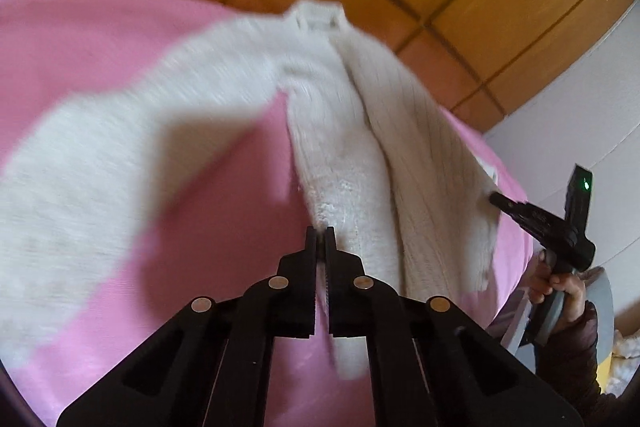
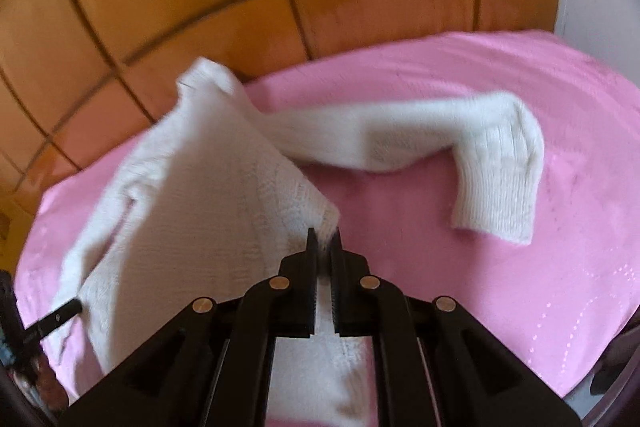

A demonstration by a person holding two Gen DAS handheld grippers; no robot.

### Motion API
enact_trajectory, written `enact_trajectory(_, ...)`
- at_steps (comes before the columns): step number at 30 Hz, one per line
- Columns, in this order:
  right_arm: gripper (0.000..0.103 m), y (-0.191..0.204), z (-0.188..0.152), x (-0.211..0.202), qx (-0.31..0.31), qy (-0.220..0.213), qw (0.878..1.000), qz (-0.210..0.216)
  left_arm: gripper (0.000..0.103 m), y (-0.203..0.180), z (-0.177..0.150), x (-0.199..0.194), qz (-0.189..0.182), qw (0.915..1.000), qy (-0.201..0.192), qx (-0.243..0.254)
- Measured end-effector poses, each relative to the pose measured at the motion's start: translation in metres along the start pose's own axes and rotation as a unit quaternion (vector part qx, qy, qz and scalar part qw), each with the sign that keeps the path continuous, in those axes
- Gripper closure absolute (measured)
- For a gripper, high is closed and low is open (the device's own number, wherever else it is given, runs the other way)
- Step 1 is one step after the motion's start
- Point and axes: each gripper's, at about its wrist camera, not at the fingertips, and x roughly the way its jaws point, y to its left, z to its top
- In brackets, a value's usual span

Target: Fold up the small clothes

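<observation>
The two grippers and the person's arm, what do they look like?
Both the left gripper and the right gripper are matte black, with flat parallel fingers on angular linkage arms joined by round brass-coloured pins. Seen from the left wrist, the right gripper carries a small green light. The person's sleeve is dark and padded.

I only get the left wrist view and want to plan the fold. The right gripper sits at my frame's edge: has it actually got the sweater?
Observer: Yes. The right gripper is shut on a corner of the white sweater.
Operator: Where is the sleeve on that side?
Observer: That sleeve lies on the pink blanket, stretched away to the right and bent, with its cuff turned back toward the camera.
</observation>
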Motion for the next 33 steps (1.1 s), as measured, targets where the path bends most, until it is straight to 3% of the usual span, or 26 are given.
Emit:
enact_trajectory(4, 0.098, 0.024, -0.004, -0.042, -0.025, -0.028, 0.999, 0.028, 0.102, 0.019, 0.002, -0.059, 0.012, 0.9991, -0.037, -0.016)
enact_trajectory(9, 0.099, 0.038, -0.024, -0.077, -0.027, -0.035, 0.997, 0.057, 0.102, 0.045, -0.015, -0.129, 0.037, 0.9964, -0.062, -0.044)
enact_trajectory(12, 0.101, 0.033, -0.042, -0.083, -0.023, -0.017, 0.999, 0.040, 0.102, 0.050, -0.030, -0.155, 0.048, 0.9955, -0.066, -0.049)
enact_trajectory(17, 0.103, 0.014, -0.078, -0.048, -0.001, 0.062, 0.998, -0.008, 0.102, 0.060, -0.049, -0.138, 0.063, 0.9947, -0.031, -0.076)
enact_trajectory(18, 0.103, 0.010, -0.082, -0.046, 0.004, 0.066, 0.998, -0.011, 0.102, 0.059, -0.052, -0.128, 0.061, 0.9956, -0.019, -0.068)
enact_trajectory(19, 0.103, 0.011, -0.085, -0.042, 0.004, 0.070, 0.997, -0.012, 0.101, 0.056, -0.054, -0.121, 0.083, 0.9950, -0.017, -0.054)
enact_trajectory(22, 0.096, 0.026, -0.088, -0.039, -0.006, 0.071, 0.997, 0.002, 0.100, 0.060, -0.053, -0.113, 0.111, 0.9920, -0.019, -0.056)
enact_trajectory(23, 0.088, 0.032, -0.087, -0.038, -0.012, 0.068, 0.998, 0.006, 0.095, 0.063, -0.052, -0.114, 0.118, 0.9909, -0.021, -0.063)
enact_trajectory(25, 0.074, 0.042, -0.088, -0.036, -0.027, 0.060, 0.998, 0.017, 0.072, 0.078, -0.055, -0.128, 0.136, 0.9864, -0.036, -0.085)
enact_trajectory(29, 0.064, 0.090, -0.094, -0.019, -0.072, 0.067, 0.994, 0.055, 0.069, 0.115, -0.059, -0.159, 0.203, 0.9668, -0.074, -0.136)
enact_trajectory(30, 0.063, 0.104, -0.097, -0.012, -0.088, 0.071, 0.992, 0.063, 0.069, 0.127, -0.061, -0.166, 0.238, 0.9562, -0.079, -0.151)
enact_trajectory(31, 0.061, 0.113, -0.097, -0.007, -0.099, 0.074, 0.990, 0.068, 0.069, 0.134, -0.062, -0.169, 0.252, 0.9508, -0.084, -0.160)
enact_trajectory(32, 0.060, 0.131, -0.101, 0.000, -0.113, 0.080, 0.987, 0.080, 0.067, 0.140, -0.063, -0.171, 0.256, 0.9487, -0.086, -0.165)
enact_trajectory(33, 0.059, 0.141, -0.105, 0.006, -0.120, 0.085, 0.985, 0.089, 0.058, 0.149, -0.064, -0.172, 0.255, 0.9475, -0.083, -0.173)
